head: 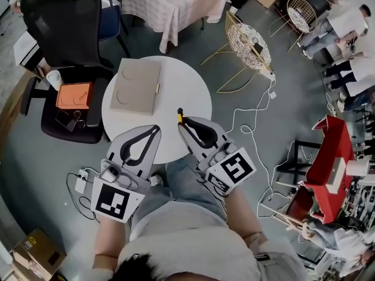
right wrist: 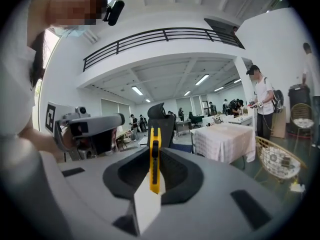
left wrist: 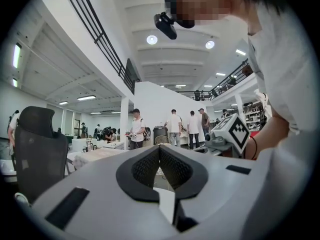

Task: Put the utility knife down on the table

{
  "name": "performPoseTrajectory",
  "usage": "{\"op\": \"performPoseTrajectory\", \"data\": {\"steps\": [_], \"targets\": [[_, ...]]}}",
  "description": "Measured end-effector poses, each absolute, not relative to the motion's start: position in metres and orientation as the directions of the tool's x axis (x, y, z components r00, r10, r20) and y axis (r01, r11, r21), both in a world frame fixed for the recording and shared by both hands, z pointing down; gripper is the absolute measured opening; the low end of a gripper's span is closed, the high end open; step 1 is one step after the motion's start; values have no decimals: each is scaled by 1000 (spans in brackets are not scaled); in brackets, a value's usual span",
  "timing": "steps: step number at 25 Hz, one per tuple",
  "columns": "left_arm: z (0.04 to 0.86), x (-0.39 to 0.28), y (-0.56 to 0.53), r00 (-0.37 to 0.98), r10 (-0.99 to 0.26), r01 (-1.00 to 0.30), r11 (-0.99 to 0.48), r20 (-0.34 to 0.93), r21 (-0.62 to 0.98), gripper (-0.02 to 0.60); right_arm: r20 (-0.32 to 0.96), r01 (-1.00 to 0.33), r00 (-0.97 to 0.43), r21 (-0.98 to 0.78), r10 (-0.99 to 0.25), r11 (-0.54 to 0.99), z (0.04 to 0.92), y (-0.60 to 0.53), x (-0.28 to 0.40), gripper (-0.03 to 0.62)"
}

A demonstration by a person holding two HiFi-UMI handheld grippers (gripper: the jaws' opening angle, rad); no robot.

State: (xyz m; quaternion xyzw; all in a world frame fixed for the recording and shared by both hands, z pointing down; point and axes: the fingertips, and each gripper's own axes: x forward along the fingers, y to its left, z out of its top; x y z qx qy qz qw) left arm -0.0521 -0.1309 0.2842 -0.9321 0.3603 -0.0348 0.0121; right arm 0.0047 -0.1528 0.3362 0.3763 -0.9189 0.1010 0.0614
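Seated person, a gripper in each hand, both held low in front of the lap at the near edge of a round white table (head: 193, 92). The right gripper (head: 183, 123) had its jaws closed on a yellow utility knife (right wrist: 155, 159), clamped edge-on between the tips. The yellow body stood past the jaw tips, and a pale blade end pointed back toward the gripper body. From above, the knife's far end showed over the near part of the tabletop. It was in the grip, not lying on the table, and I could not tell whether it touched the surface. The left gripper (left wrist: 160, 147) sat just beside the right one, its jaws brought together at the tips with nothing between them, only the hollow of the dark pads. On the table's far left lay a flat tan case (head: 136, 86) with round impressions in its lid, well apart from the knife. Left of the table stood a black office chair (head: 61, 16) with an orange box (head: 74, 95) on its seat. Beyond the table were a table under a checked cloth (head: 170, 2) and a gold wire chair (head: 249, 40). A white cable (head: 246, 119) trailed across the grey floor to the right, toward a red cart (head: 337, 151). Several people stood about farther off in the room.
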Motion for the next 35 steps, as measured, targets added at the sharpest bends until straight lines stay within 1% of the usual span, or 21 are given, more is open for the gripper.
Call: {"op": "performPoseTrajectory", "data": {"steps": [9, 16, 24, 35], "targets": [[308, -46, -160, 726, -683, -686, -727, 80, 15, 9, 389, -726, -673, -188, -629, 661, 430, -185, 21, 66], [325, -41, -171, 716, -690, -697, -716, 110, 43, 9, 515, -736, -646, -227, -563, 638, 499, -189, 29, 66], [339, -40, -180, 713, -689, -700, -711, 133, 68, 9, 621, -736, -619, -243, -481, 632, 559, -184, 31, 66], [357, -53, -190, 689, -706, -722, -687, 164, 81, 9, 730, -745, -558, -233, -395, 625, 614, -179, 34, 66]]}}
